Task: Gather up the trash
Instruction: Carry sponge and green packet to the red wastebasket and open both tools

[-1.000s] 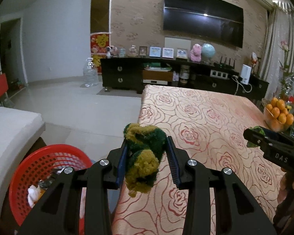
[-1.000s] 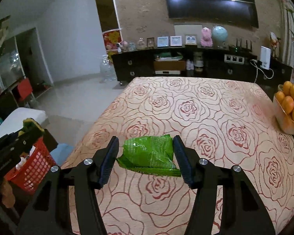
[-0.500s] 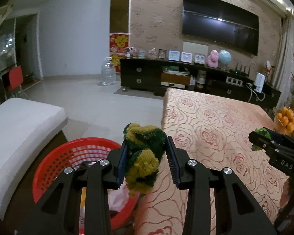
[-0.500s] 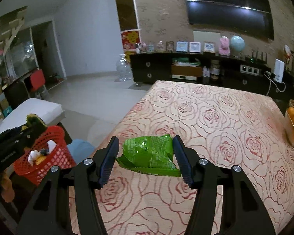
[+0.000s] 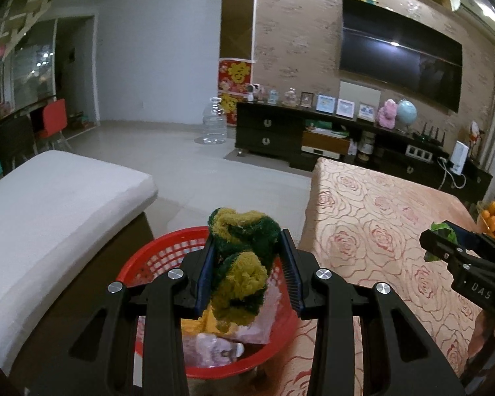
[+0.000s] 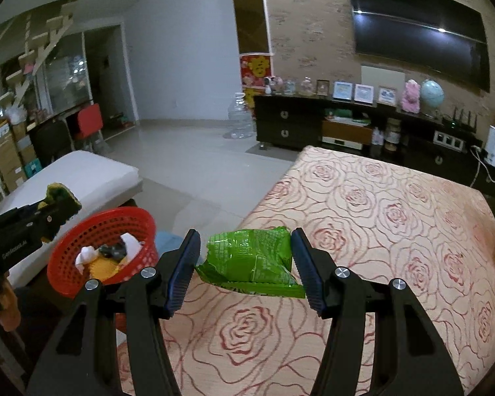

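A green-and-yellow scrubber [image 5: 241,260] is gripped in the left claw [image 5: 247,274] directly above the red basket [image 5: 155,257]. A green wrapper [image 6: 252,260], clamped in the right claw [image 6: 247,270], is held over the bench [image 6: 396,231], right of the basket.

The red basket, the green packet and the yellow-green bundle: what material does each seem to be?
Red basket: moulded plastic, judging by its slotted lattice wall. Green packet: thin glossy film, creased and shiny. Yellow-green bundle: fuzzy yarn or chenille-like fabric, probably; looped, matte fibres.
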`<state>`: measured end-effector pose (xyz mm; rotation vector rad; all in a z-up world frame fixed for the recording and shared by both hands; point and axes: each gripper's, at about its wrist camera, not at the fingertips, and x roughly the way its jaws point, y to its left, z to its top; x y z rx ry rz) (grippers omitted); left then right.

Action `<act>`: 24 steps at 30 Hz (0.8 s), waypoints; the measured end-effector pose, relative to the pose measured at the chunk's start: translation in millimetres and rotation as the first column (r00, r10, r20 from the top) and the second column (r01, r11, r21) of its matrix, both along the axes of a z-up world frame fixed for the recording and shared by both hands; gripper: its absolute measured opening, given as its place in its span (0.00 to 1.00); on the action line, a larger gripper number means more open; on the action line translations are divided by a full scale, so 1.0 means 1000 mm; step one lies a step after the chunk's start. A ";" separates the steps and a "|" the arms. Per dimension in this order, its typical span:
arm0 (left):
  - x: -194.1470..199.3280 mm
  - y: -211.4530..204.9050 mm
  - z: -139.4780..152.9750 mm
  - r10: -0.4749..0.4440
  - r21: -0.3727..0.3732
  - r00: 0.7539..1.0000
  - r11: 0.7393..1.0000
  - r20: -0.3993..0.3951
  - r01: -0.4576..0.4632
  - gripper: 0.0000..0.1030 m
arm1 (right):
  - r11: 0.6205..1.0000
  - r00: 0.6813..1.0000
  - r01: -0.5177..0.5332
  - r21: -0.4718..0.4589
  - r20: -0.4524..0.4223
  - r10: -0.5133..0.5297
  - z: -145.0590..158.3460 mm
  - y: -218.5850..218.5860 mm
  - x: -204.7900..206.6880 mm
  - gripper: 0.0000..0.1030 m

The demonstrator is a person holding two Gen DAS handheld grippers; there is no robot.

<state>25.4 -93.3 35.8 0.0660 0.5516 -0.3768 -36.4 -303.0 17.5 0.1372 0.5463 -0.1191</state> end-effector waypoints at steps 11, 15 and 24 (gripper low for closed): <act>0.006 0.023 0.004 0.084 0.029 0.996 0.996 0.034 -0.085 0.34 | 0.993 0.996 -0.091 0.076 -0.008 0.091 0.008 0.027 0.023 0.54; 0.014 0.028 0.001 0.110 0.037 0.993 0.993 0.031 -0.111 0.34 | 0.987 0.991 -0.131 0.095 -0.001 0.131 0.017 0.036 0.035 0.54; 0.034 0.040 -0.018 0.162 0.068 0.987 0.984 0.004 -0.162 0.34 | 0.965 0.970 -0.242 0.098 0.004 0.243 0.028 0.064 0.072 0.54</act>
